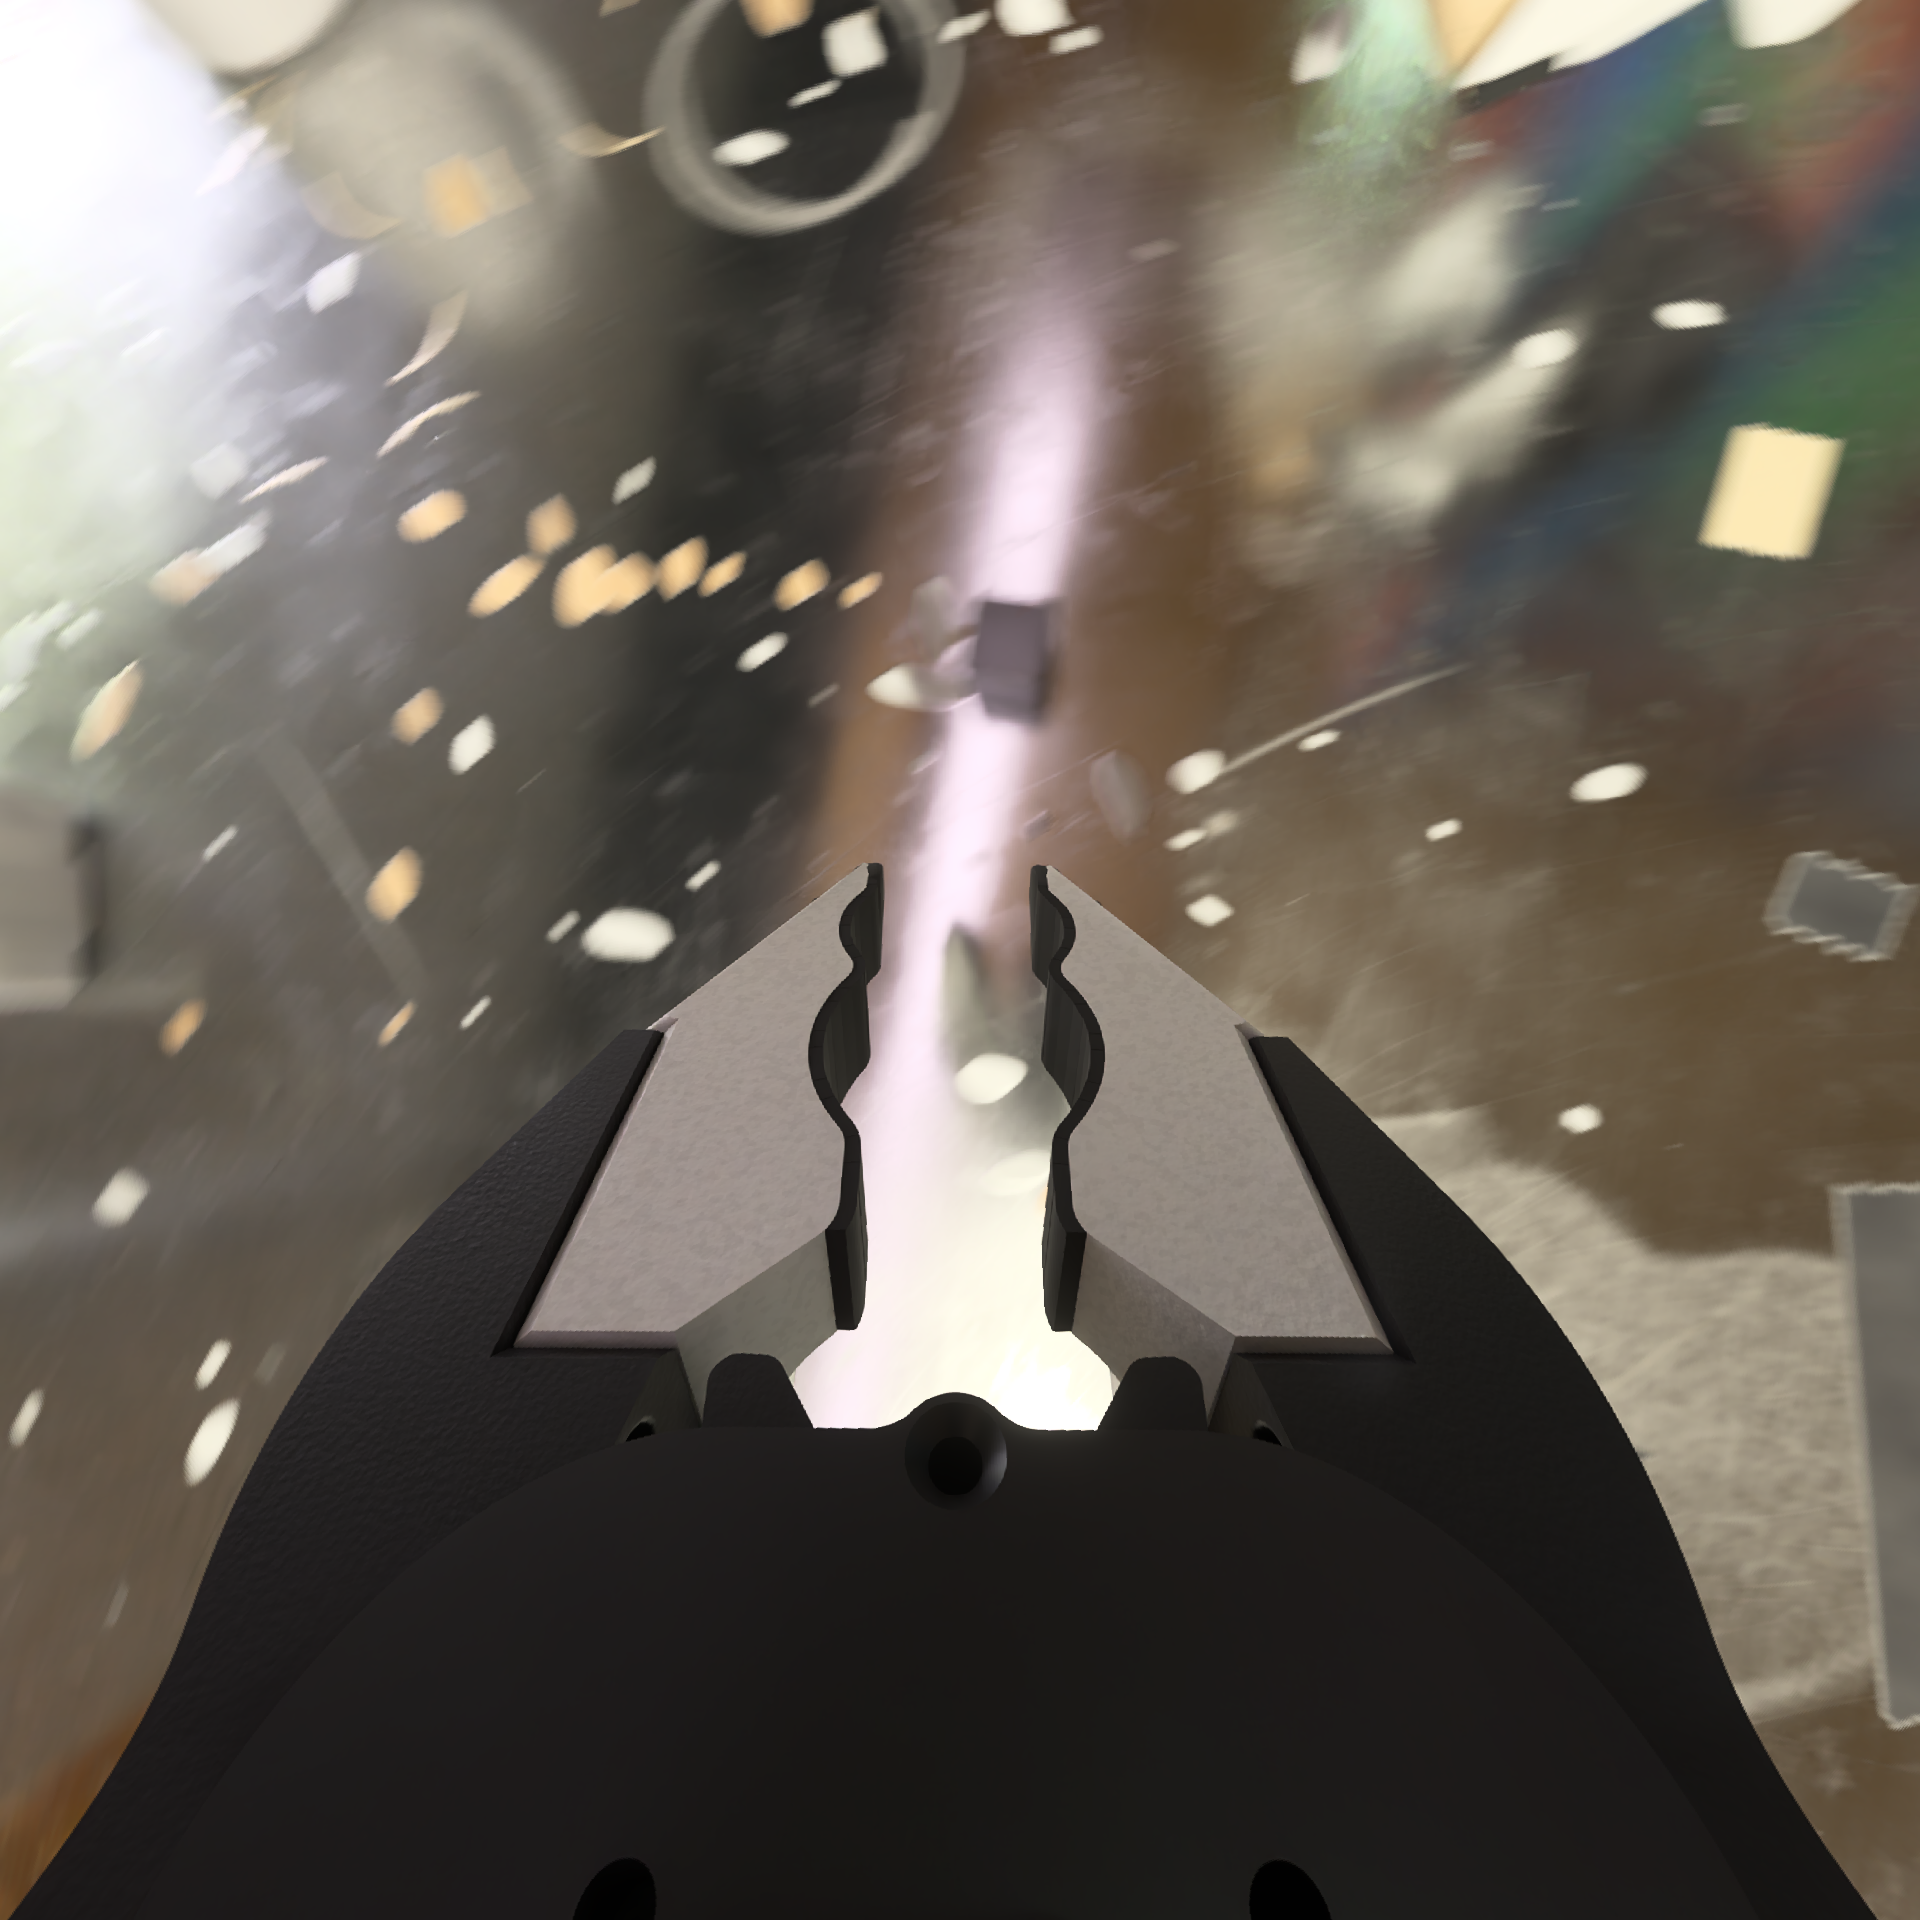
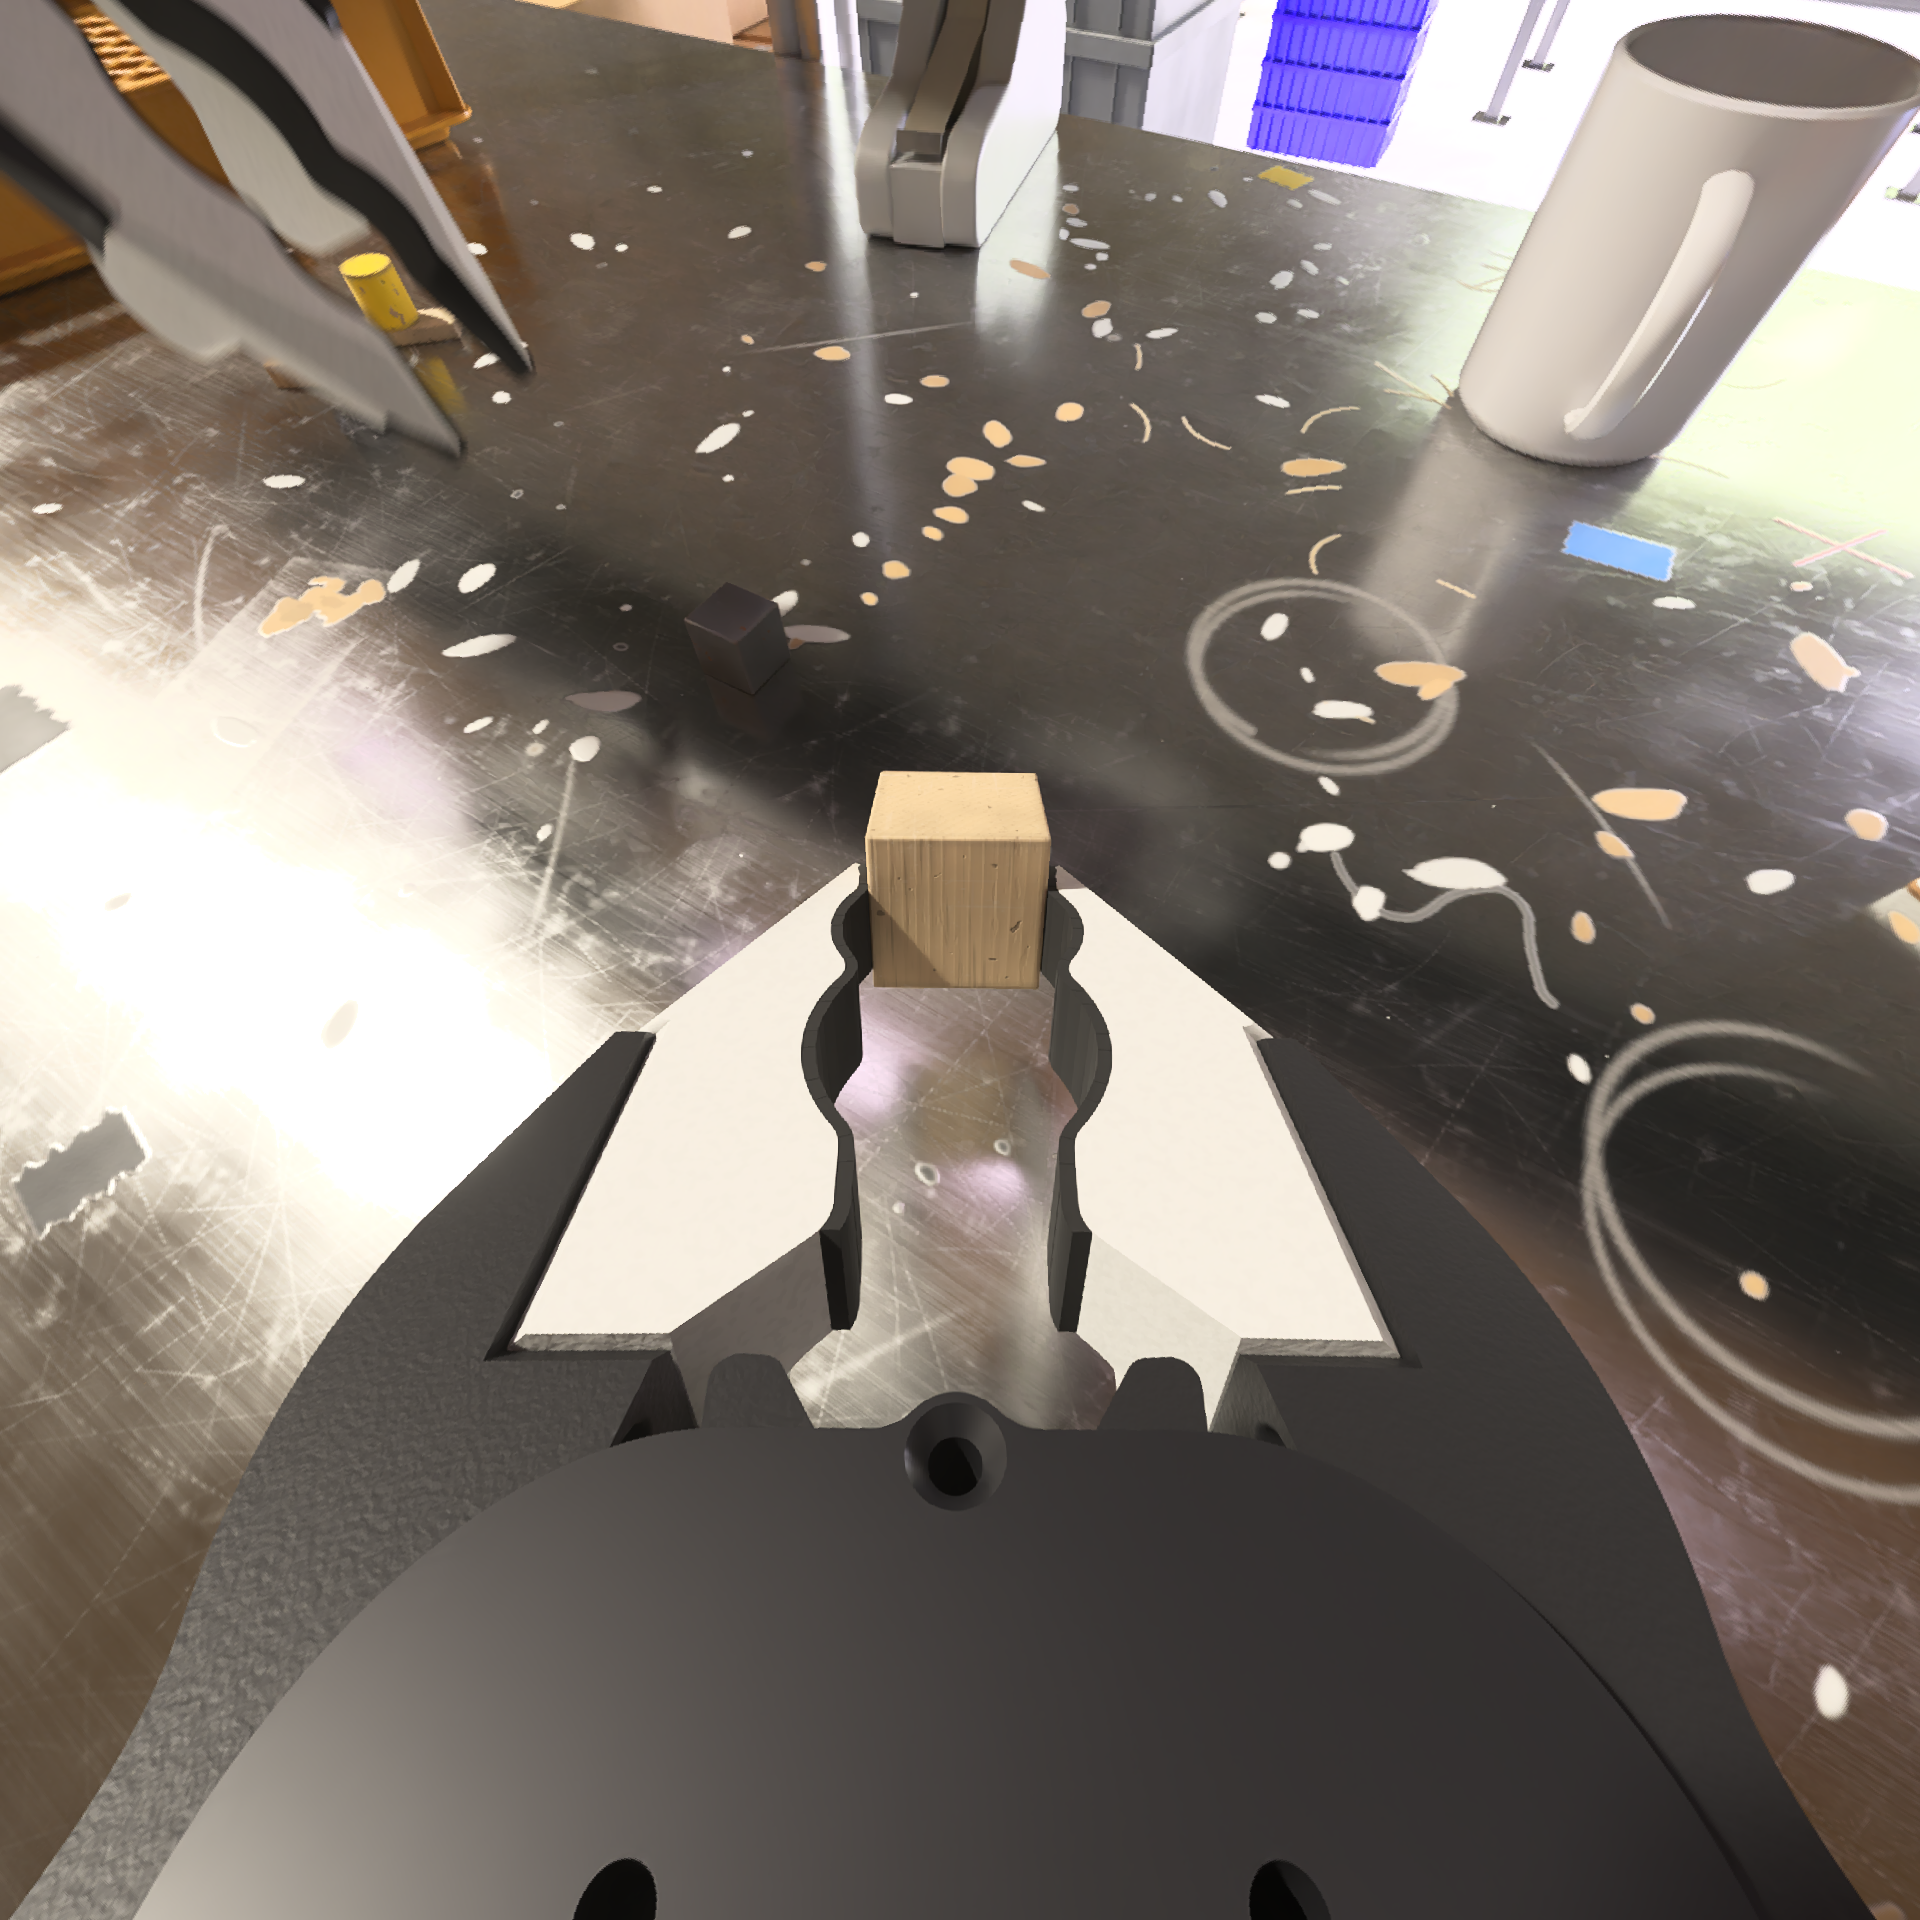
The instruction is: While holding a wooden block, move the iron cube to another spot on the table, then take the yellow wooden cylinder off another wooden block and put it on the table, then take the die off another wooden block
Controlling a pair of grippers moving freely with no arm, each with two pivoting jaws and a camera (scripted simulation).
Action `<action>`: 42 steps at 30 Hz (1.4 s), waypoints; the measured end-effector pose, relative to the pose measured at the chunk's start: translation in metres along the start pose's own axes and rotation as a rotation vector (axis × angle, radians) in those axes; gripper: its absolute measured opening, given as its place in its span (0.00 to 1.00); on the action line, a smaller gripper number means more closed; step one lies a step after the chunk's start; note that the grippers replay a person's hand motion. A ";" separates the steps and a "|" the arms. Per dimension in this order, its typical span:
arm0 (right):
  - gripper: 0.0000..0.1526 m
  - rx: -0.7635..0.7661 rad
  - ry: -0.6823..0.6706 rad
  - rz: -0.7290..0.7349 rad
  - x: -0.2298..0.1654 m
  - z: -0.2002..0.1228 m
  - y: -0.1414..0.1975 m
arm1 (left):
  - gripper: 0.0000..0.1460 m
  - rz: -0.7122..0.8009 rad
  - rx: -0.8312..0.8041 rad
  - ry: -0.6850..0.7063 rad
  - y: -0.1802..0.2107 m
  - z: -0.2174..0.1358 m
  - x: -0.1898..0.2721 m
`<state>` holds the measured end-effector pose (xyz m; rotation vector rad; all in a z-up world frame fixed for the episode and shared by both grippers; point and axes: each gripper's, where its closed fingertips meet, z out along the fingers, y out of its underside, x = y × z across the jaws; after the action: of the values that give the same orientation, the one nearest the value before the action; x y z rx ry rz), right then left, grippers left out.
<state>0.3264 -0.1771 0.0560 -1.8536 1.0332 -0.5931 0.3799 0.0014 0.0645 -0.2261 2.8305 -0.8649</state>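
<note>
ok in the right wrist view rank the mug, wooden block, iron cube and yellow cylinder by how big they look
1. mug, largest by far.
2. wooden block, held in the right gripper, so nearness inflates it.
3. iron cube and yellow cylinder: too similar to rank; the cylinder lies farther off.

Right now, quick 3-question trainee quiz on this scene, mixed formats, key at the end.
1. True or false: the right gripper holds a wooden block.
2. Multiple choice: the yellow cylinder stands on A) bare table, B) a wooden block, C) the white cup.
3. Fill in: the dark iron cube rests on the ____, apart from both grippers.

Key
1. True; the block sits clamped between the fingertips.
2. B; it stands on a wooden piece, with the left gripper close by, open and empty.
3. table.
</note>
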 end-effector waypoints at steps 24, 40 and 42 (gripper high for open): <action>0.21 -0.015 -0.005 0.010 0.000 0.002 0.003 | 0.14 -0.083 0.134 -0.036 0.025 -0.027 -0.040; 0.21 0.009 0.039 0.016 0.015 -0.008 -0.001 | 0.36 0.191 0.041 0.084 -0.053 0.062 0.013; 0.21 0.013 0.043 0.021 0.017 -0.009 -0.001 | 0.38 0.186 0.008 0.115 -0.050 0.071 0.016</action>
<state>0.3294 -0.1957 0.0615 -1.8236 1.0736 -0.6276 0.3841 -0.0806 0.0332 0.0900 2.8934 -0.8751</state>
